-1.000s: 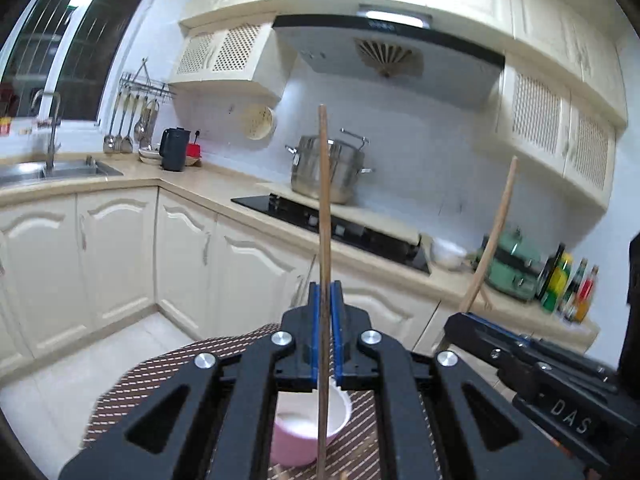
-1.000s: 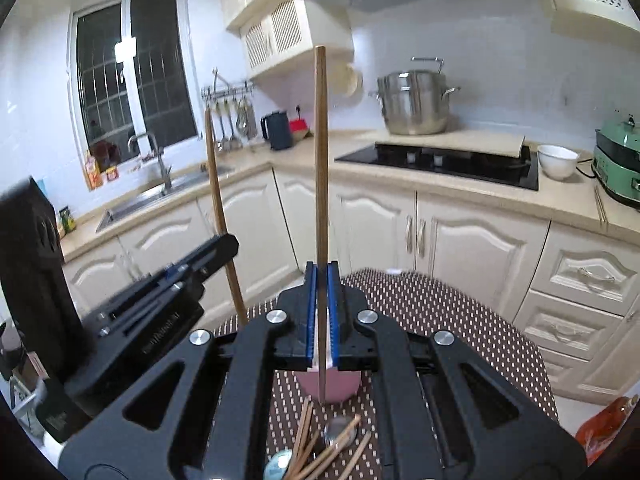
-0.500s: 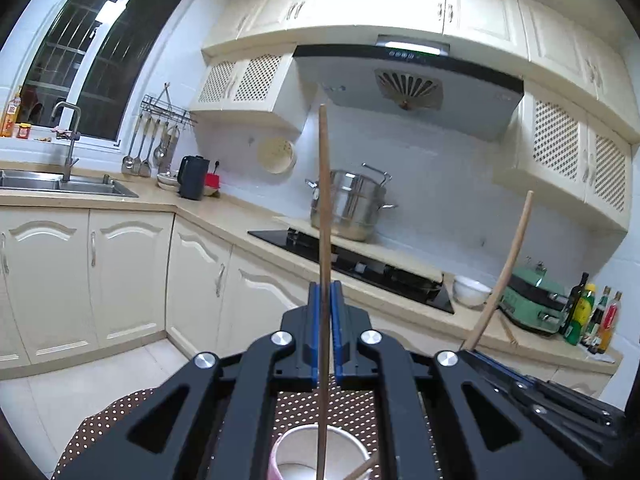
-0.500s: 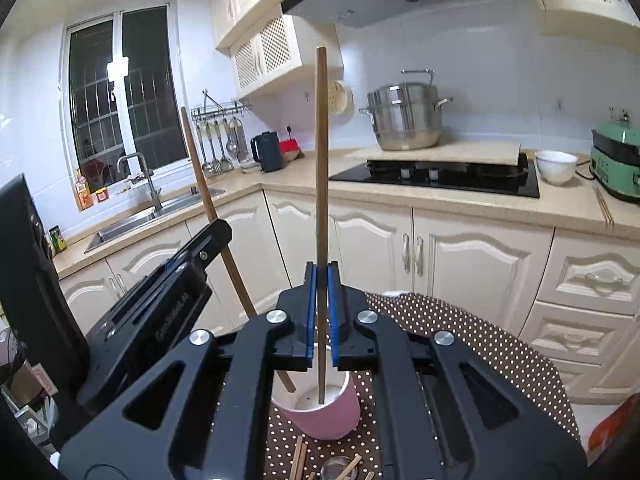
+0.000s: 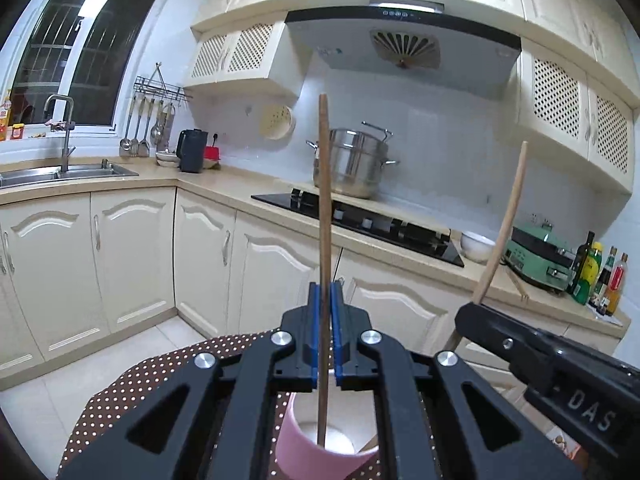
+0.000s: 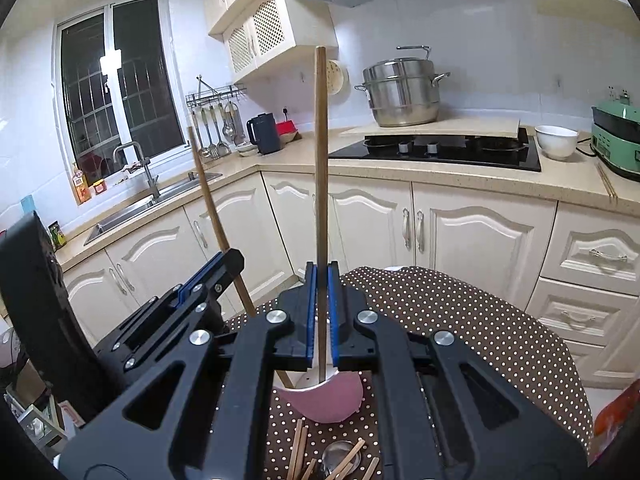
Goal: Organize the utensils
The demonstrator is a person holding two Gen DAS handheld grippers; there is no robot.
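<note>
While both grippers hang over pink cup [image 5: 320,450] on dotted cloth [image 6: 460,312]: L gripper [image 5: 325,304] clamped on upright chopstick [image 5: 323,240], R gripper [image 6: 321,284] clamped on 2nd chopstick [image 6: 321,160]; both tips inside cup.

Left gripper [image 5: 325,300] pinched tight on a thin upright stick, right gripper [image 6: 322,280] likewise clamped, both side by side, angled slightly downward
</note>
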